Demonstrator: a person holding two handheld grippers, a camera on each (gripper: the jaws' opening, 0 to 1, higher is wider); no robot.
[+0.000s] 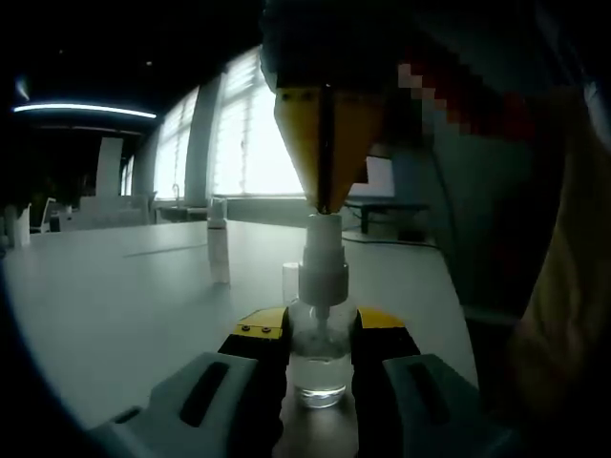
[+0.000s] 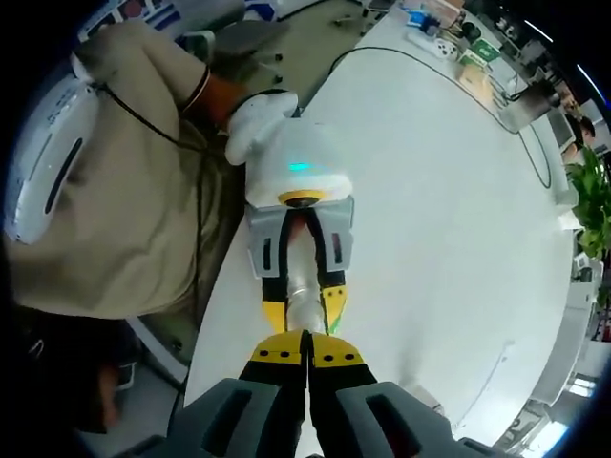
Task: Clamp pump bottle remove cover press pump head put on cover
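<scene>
- The pump bottle's (image 1: 318, 355) lower sides sit hidden behind the left gripper's (image 1: 321, 336) jaws.
- In the right gripper view the right gripper (image 2: 306, 355) covers the pump head, so the contact can't be made out.
- A small bottle (image 1: 218, 243) farther back on the table (image 1: 124, 296) is too dim to identify.

A white table (image 1: 124, 286) carries the pump bottle (image 1: 319, 343) and its clear cover (image 1: 219, 250).
</scene>
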